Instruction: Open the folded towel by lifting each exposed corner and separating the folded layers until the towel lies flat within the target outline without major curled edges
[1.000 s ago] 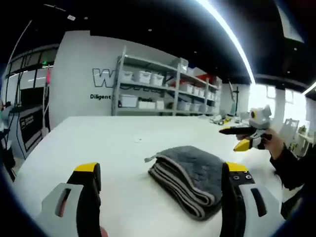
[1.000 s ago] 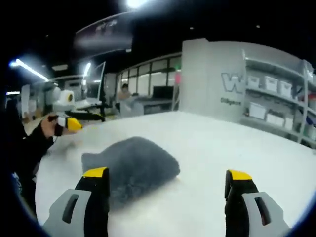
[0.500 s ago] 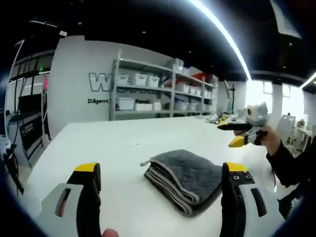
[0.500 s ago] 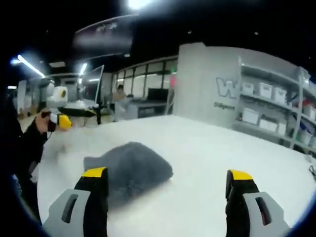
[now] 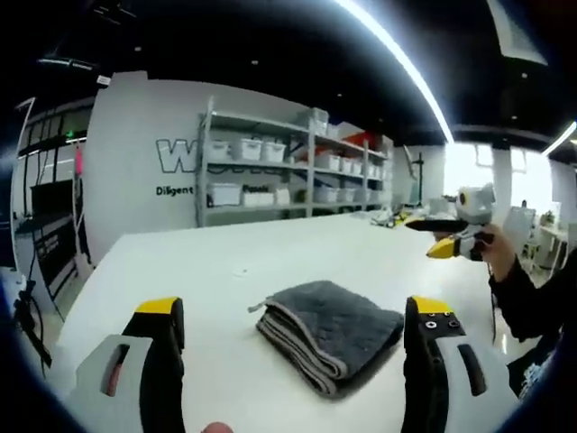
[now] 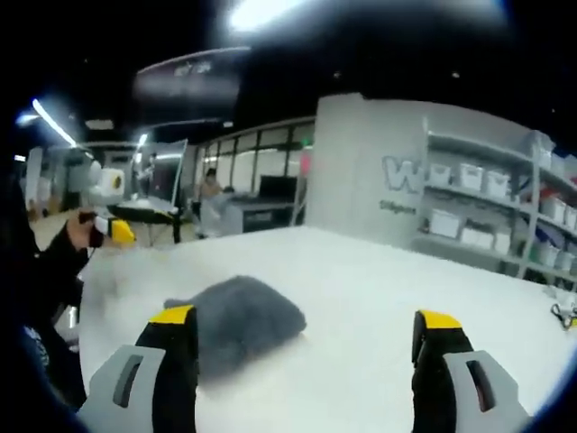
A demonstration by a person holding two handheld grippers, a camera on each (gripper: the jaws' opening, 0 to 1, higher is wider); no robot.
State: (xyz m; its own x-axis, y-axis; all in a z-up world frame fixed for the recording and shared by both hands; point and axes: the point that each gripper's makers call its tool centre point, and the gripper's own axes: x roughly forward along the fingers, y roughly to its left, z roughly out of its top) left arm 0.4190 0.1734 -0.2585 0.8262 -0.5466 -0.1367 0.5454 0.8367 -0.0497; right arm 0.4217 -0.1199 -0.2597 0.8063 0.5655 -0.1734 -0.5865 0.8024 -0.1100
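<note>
A dark grey towel lies folded in several layers on the white table, its stacked edges facing the camera. My left gripper stands open just short of it, above the table, jaws wide apart. In the right gripper view the towel shows as a blurred grey mound left of centre, beyond my open right gripper. The right gripper also appears at the right of the left gripper view, held in a hand above the table. The left gripper shows at the left of the right gripper view.
Metal shelves with white bins stand against a grey wall behind the table. A person's dark sleeve comes in from the right. Desks and monitors lie beyond the table's far side.
Both cameras have drawn back and risen a little, so the towel looks smaller and lower. The towel itself has not moved. Both grippers remain open.
</note>
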